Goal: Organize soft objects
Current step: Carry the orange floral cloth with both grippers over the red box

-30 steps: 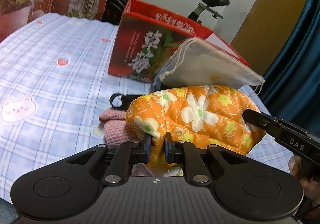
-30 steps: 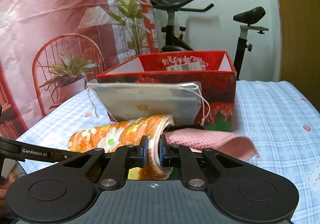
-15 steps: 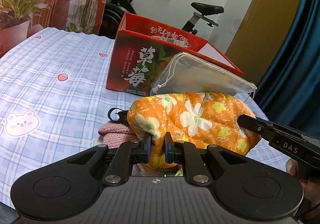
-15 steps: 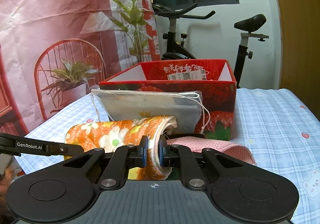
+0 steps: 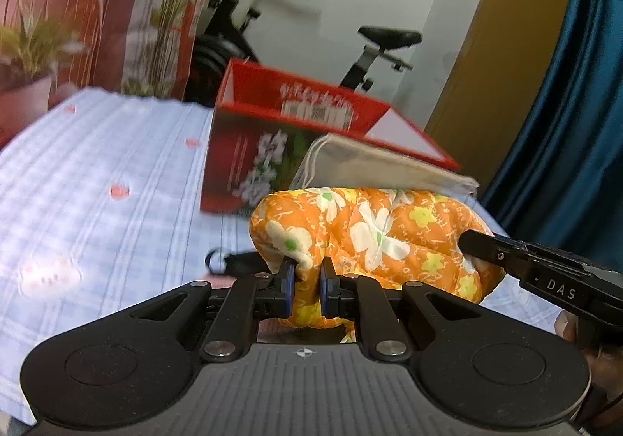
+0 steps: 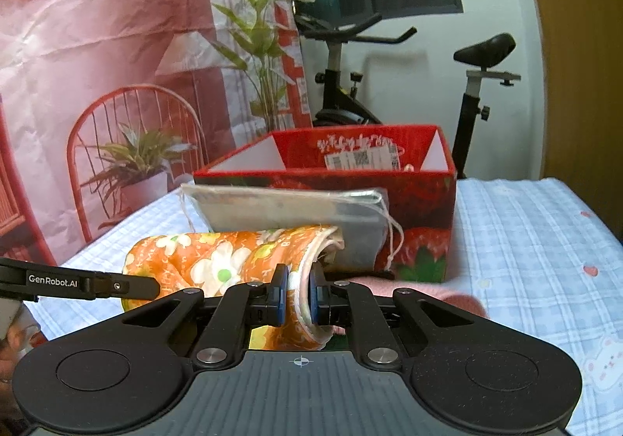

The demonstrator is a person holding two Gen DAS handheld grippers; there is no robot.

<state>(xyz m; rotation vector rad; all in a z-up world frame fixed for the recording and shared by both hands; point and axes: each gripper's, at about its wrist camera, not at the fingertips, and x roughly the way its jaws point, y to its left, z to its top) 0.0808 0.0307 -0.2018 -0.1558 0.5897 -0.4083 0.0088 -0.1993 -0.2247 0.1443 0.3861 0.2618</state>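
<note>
An orange floral quilted cloth (image 5: 373, 225), folded into a roll, hangs between both grippers above the bed. My left gripper (image 5: 307, 280) is shut on its near edge. My right gripper (image 6: 296, 292) is shut on the other end of the cloth (image 6: 233, 260); it also shows in the left wrist view (image 5: 471, 241). A red strawberry box (image 5: 296, 132), open on top, stands behind (image 6: 350, 171). A pale drawstring bag (image 6: 296, 214) leans on the box front. A pink knitted piece (image 6: 428, 295) lies under the cloth.
The bed has a blue checked sheet (image 5: 97, 182) with small prints. A black strap with a ring (image 5: 229, 260) lies beside the cloth. An exercise bike (image 6: 350, 77), a potted plant (image 6: 136, 171) and a blue curtain (image 5: 564, 105) stand around the bed.
Both grippers have lifted the orange cloth higher and carried it a little towards the red box. The pink knitted piece has dropped out of the left wrist view.
</note>
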